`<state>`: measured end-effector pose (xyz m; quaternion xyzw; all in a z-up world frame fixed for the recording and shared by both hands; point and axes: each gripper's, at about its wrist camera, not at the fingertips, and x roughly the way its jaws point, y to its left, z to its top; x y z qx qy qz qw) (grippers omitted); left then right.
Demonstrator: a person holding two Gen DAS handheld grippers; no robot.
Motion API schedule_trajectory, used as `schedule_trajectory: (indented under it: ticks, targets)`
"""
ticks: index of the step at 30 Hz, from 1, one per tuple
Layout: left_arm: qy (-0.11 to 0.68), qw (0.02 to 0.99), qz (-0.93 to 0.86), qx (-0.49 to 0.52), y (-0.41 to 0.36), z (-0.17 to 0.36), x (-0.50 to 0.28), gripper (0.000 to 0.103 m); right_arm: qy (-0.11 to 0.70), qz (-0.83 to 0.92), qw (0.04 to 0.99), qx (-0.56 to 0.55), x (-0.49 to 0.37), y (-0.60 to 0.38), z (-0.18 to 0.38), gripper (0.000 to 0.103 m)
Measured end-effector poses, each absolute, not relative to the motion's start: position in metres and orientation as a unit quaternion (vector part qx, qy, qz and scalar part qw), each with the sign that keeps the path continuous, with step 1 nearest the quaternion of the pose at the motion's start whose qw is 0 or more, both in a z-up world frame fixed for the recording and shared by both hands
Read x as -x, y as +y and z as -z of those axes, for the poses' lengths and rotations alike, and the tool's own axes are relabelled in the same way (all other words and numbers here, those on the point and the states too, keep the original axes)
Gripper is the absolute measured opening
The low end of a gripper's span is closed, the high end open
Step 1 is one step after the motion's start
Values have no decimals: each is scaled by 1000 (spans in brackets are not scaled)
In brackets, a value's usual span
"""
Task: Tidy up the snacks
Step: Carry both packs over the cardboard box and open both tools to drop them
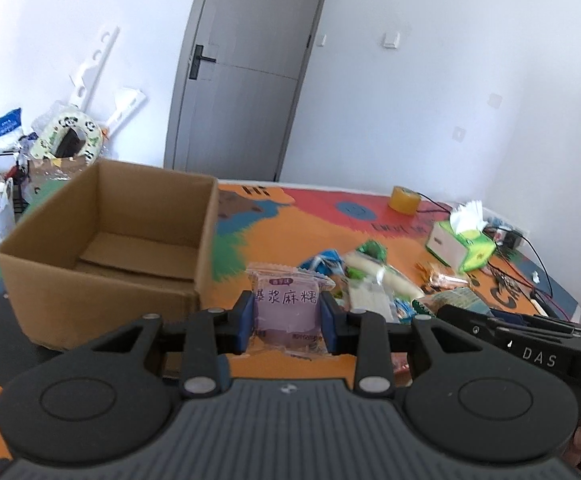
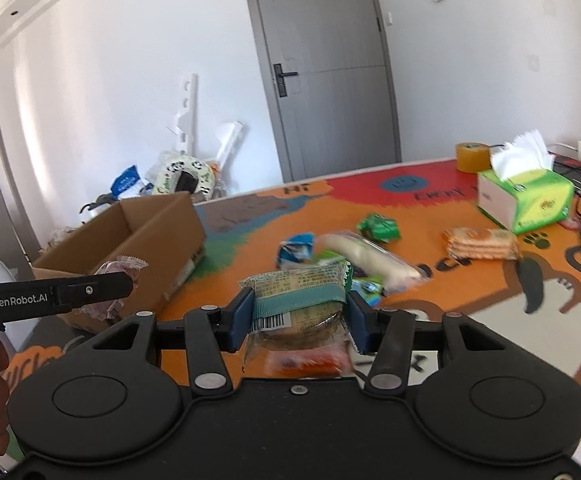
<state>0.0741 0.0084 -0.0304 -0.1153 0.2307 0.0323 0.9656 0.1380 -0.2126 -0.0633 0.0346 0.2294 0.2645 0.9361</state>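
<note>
Both grippers clamp wrapped snacks above the colourful mat.
Left gripper pinches an upright purple mochi packet; right gripper holds a teal-banded pastry packet, long axis crosswise; the brown cardboard box shows only its flaps.

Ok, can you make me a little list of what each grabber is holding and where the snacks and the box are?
left gripper: shut on the purple snack packet
right gripper: shut on the green-banded pastry packet
cardboard box: open, on the mat's left side, no snacks visible inside
loose snacks: long white packet, blue packet, green packet, cracker packet, all lying on the colourful mat
other things: tissue box, tape roll
</note>
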Motion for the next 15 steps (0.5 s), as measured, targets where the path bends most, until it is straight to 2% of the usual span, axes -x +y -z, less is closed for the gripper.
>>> schedule_trajectory:
  ticks: [15]
  targets:
    - [199,970,-66,122,42,14,-76,33,206,-311,927,-33,-146,-165,39,49]
